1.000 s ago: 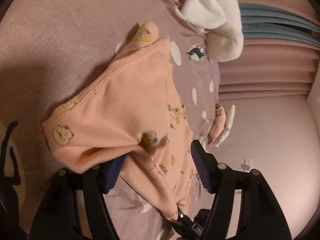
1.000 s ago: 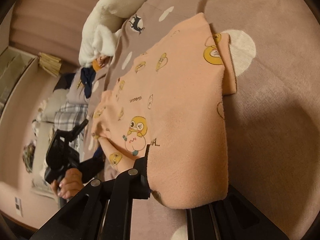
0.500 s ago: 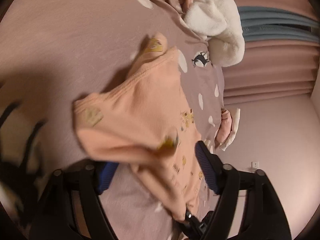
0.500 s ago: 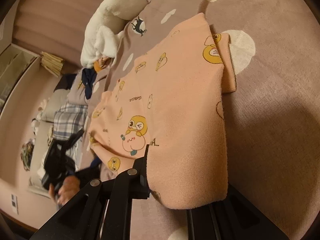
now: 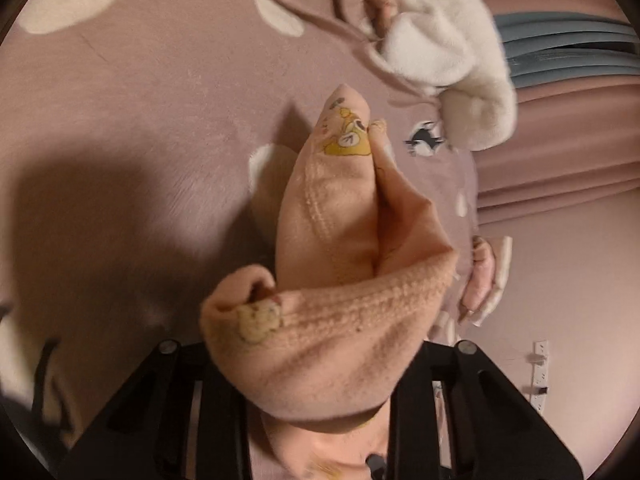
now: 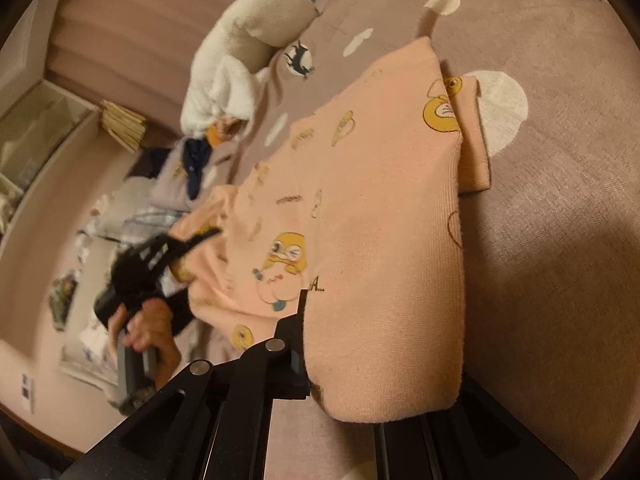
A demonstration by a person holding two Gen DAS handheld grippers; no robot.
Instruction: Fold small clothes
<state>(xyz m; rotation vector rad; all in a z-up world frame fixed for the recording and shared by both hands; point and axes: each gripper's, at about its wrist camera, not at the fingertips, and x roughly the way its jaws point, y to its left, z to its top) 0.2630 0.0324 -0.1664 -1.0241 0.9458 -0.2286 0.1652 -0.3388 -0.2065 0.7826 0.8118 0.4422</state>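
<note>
Both tools gripping peach shirt (image 6: pixel 372 200) | left tool (image 5: pixel 316 360) lifts hem | right tool (image 6: pixel 384 360) pins edge on blanket (image 6: pixel 560 240)

The garment (image 6: pixel 380 208) is spread on the bed (image 6: pixel 560 240), one end draped over the right gripper (image 6: pixel 384 376), the opposite end bunched over the left gripper (image 5: pixel 316 364). A plush blanket (image 6: pixel 240 64) is heaped at the bed's far edge, behind the garment
</note>
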